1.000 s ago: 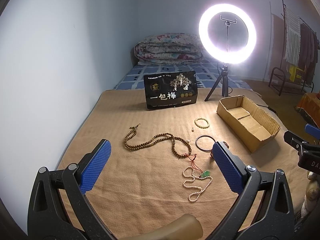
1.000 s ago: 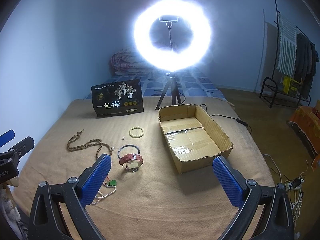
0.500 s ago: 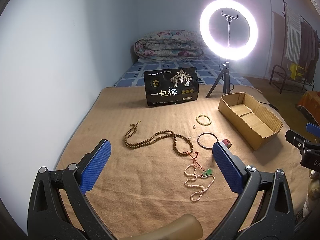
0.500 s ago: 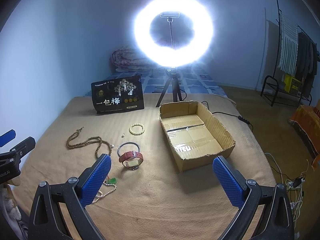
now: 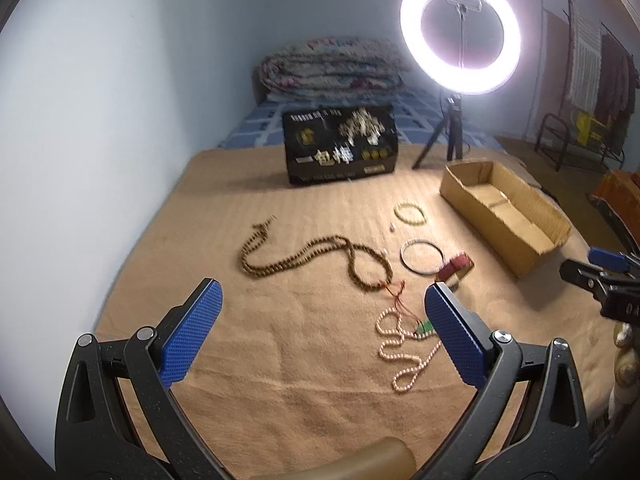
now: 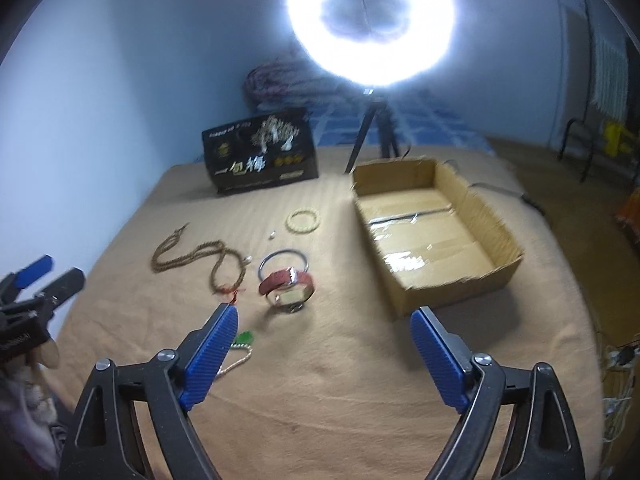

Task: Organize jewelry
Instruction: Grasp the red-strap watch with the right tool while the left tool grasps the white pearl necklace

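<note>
Right claw (image 6: 324, 334) is wide, empty, its jaws just narrowing, short of the watch (image 6: 287, 288). Left claw (image 5: 320, 320) is wide, empty. Risk: the bangle (image 6: 283, 261) touching the watch may snag and drag along.

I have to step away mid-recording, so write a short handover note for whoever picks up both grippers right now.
Left gripper: open, empty. Right gripper: open, empty, jaws just closing a little, nothing between the fingers.
On the blanket: brown bead necklace, white bead necklace, pale bead bracelet, metal bangle, red-strap watch.
Cardboard box: nothing in it.
Done: nothing yet. Left: presumably move every piece into the box.
</note>
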Demonstrator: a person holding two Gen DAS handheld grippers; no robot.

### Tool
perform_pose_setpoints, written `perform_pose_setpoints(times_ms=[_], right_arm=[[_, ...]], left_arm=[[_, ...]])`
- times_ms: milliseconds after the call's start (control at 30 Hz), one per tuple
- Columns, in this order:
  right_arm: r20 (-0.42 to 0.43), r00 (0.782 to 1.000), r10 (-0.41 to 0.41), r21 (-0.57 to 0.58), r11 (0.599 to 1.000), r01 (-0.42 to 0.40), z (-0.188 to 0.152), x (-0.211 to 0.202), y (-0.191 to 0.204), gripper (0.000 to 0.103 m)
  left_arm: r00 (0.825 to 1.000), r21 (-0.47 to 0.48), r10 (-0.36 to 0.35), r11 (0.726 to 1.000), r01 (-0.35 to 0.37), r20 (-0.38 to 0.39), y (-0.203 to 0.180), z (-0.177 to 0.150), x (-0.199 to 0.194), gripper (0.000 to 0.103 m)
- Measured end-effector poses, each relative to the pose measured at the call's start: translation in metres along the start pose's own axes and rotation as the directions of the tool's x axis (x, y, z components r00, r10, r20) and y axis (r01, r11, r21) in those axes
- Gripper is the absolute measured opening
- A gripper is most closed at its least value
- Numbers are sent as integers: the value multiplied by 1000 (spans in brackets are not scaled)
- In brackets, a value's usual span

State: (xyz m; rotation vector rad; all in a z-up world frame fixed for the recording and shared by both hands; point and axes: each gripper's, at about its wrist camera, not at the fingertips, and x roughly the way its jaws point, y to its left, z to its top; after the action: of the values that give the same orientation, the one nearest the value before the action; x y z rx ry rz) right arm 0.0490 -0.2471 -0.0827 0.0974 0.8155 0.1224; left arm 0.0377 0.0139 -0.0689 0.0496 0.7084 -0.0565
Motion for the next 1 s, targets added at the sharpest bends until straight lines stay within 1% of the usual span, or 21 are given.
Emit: perform_pose_setpoints(times_ms=[67, 133, 233, 333, 400, 467, 633, 700, 733, 767, 833, 867, 900, 1000], right_arm=[[-14, 1000, 1, -6, 1000, -1, 0, 6, 0, 88], [-25, 1000, 18, -9, 1000, -18, 2, 13, 0, 83], [-54, 998, 32, -17, 999, -33, 5, 27, 4, 79], [-87, 996, 27, -63, 997, -33, 7, 44, 11, 74], [-109, 994, 25, -94, 995, -35, 5, 56, 17, 72], [-136, 991, 19, -114, 993, -35, 3, 68, 19, 67], [-197, 980, 37, -94, 994, -57, 2, 96, 18, 62], [-205, 978, 38, -95, 994, -59, 3, 104, 18, 60], [-206, 978, 35, -101, 993, -56, 3, 106, 18, 59], [-209, 977, 33, -104, 993, -56, 3, 109, 19, 59], [-216, 976, 35, -105, 993, -59, 4, 116, 19, 58], [-219, 975, 35, -106, 993, -60, 4, 118, 19, 57], [-223, 974, 33, -107, 993, -58, 5, 122, 19, 57], [-236, 971, 34, -107, 992, -61, 6, 130, 19, 51]], left_arm=[[999, 20, -28, 999, 29, -14, -2, -4, 5, 102], [998, 48, -51, 997, 52, -28, -6, -9, 10, 99], [993, 55, -96, 993, 100, -72, -9, -15, 23, 95], [982, 54, -132, 989, 140, -134, -12, -24, 40, 88], [973, 68, -155, 983, 169, -173, -17, -31, 48, 81], [965, 90, -173, 977, 193, -199, -24, -39, 55, 80], [941, 126, -203, 962, 243, -270, -42, -54, 74, 78], [933, 134, -200, 959, 248, -298, -46, -57, 83, 68], [931, 135, -194, 960, 245, -310, -47, -58, 89, 67], [928, 126, -195, 961, 245, -319, -47, -58, 94, 67], [922, 97, -195, 966, 239, -335, -44, -58, 105, 61], [917, 78, -201, 967, 242, -345, -41, -57, 110, 54], [910, 57, -213, 967, 248, -356, -39, -57, 114, 52], [894, 5, -233, 967, 255, -383, -34, -57, 128, 51]])
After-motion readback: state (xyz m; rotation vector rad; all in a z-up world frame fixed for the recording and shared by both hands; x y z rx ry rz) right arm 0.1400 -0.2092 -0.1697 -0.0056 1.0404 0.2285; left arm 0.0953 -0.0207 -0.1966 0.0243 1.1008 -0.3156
